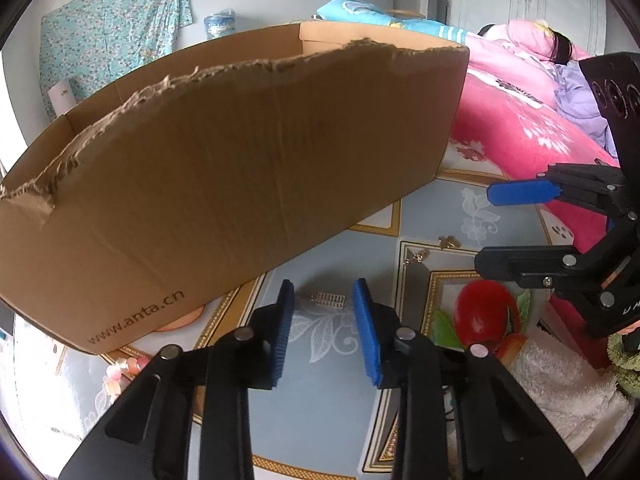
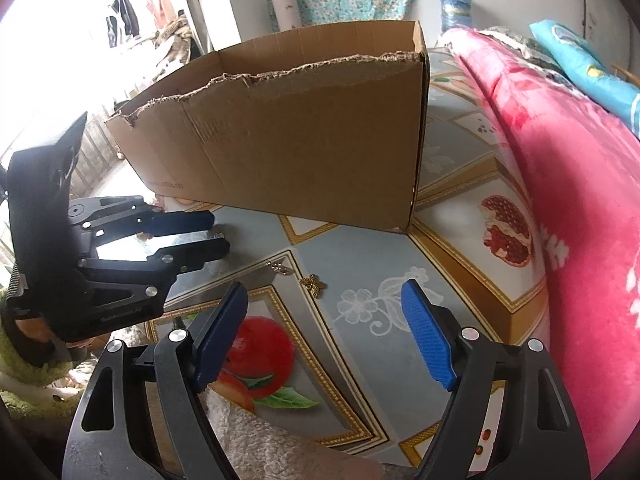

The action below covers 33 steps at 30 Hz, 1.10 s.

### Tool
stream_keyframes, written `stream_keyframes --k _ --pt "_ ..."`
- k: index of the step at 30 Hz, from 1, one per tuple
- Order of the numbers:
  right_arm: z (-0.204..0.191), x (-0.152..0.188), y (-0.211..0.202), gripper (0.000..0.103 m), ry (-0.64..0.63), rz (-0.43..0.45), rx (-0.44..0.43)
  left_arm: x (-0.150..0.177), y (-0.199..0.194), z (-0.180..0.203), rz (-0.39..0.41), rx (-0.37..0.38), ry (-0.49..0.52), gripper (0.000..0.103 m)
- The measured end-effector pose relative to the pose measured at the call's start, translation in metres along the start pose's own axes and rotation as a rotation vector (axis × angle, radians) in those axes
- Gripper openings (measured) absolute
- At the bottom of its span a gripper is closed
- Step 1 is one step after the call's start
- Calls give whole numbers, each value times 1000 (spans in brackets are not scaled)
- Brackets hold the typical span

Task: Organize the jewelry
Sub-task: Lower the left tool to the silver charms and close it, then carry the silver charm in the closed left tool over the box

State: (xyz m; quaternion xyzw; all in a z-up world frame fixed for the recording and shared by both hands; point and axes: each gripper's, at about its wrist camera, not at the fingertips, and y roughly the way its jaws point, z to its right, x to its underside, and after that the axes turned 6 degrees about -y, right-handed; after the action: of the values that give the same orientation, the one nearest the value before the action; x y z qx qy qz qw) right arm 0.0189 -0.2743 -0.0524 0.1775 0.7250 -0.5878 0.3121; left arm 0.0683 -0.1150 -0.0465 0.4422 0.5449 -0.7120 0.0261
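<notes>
A small silver comb-shaped hair clip [image 1: 329, 299] lies on the patterned tablecloth, just ahead of my open left gripper [image 1: 323, 332], between its blue pads. Two small gold jewelry pieces lie further right: a butterfly piece [image 1: 449, 241] [image 2: 313, 285] and a charm [image 1: 416, 256] [image 2: 280, 267]. My right gripper [image 2: 324, 336] is open and empty, a little short of the butterfly piece. It also shows at the right of the left wrist view [image 1: 486, 226]. The left gripper shows at the left of the right wrist view [image 2: 218, 232], open.
A large torn cardboard box [image 1: 224, 168] [image 2: 304, 132] stands on the table behind the jewelry. A pink quilt [image 2: 568, 184] lies along the right edge. A white fluffy towel [image 1: 560, 384] sits at the near edge. The tablecloth [image 2: 360, 256] has fruit prints.
</notes>
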Motion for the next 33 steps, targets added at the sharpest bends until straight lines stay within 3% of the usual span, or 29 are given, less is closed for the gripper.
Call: stream_keyframes --k 2,5,7,11,13,25,30,33 --pt "2 -1 2 74 5 1 -3 -1 0 -1 -1 -2 1 17" --pt "2 0 2 72 13 1 -6 -2 0 -1 -3 -2 7 17" --pt "3 0 2 72 18 3 -7 -2 0 0 1 -6 11 9" --pt "5 1 1 71 27 7 -10 -2 -1 -1 1 -1 4 9" --pt "5 1 1 71 29 9 -10 -2 -2 -1 2 0 2 0" --pt "6 3 -3 71 39 16 -2 0 -10 -5 13 26 -24 0" --pt "5 2 -3 71 36 18 -3 -5 -10 -9 -8 53 -84 1" --pt "5 2 -3 71 37 19 0 -7 -5 -11 -21 54 -120 20"
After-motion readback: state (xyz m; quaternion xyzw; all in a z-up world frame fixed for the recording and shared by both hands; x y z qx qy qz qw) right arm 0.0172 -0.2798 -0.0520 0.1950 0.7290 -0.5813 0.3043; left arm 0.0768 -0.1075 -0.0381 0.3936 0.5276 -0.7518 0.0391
